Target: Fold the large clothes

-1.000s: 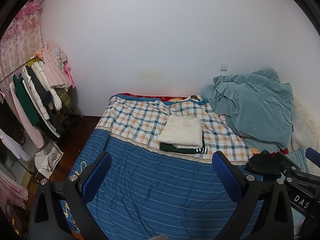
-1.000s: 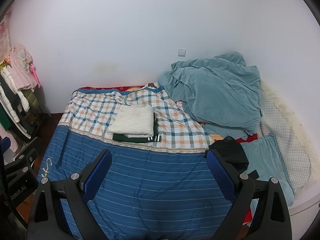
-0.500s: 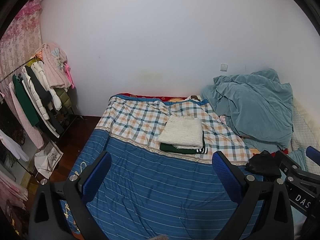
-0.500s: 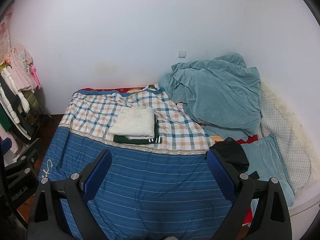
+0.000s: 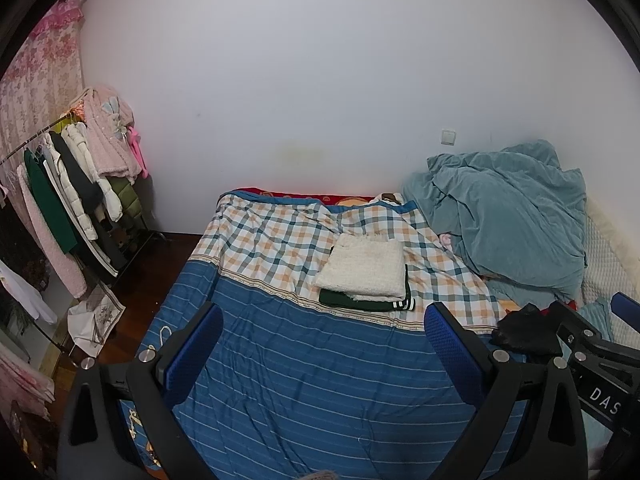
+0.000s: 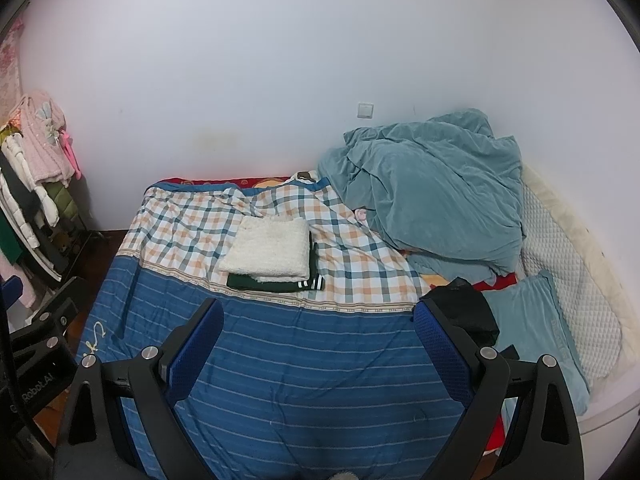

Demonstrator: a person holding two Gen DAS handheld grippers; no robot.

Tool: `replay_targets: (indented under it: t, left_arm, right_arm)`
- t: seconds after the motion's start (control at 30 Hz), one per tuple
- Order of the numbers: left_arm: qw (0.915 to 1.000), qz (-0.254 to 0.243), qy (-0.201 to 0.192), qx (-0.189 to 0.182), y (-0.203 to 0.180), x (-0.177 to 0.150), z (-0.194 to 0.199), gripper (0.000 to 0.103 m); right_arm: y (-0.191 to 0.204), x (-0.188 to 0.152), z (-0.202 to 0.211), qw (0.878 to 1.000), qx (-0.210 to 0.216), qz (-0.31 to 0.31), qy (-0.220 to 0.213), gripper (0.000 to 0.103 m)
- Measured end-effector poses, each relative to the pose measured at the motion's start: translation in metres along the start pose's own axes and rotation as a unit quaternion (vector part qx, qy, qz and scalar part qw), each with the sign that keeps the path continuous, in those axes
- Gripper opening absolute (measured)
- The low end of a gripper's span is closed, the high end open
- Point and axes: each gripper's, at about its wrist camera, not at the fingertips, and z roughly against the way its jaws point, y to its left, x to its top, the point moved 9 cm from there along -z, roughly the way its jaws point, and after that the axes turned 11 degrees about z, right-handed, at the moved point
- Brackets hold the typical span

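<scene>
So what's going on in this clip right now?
Nothing is being handled at the moment. Both the left gripper and right gripper hover open and empty over the blue striped bedspread. Two clothes already lie folded in a stack on the plaid part: a white fleece on a dark green garment. A crumpled black garment sits unfolded at the right, near the teal blanket, and looks like the likely next piece.
</scene>
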Motion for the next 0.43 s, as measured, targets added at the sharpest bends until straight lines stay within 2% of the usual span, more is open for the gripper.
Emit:
replay_targets:
  t: [0.43]
  left_arm:
    - [1.0, 0.0, 0.002, -0.002, -0.0019, 0.0041, -0.002, 0.103]
  right_arm:
    - [0.004, 0.0058, -0.0041, 1.0, 0.001, -0.001, 0.001, 0.097]
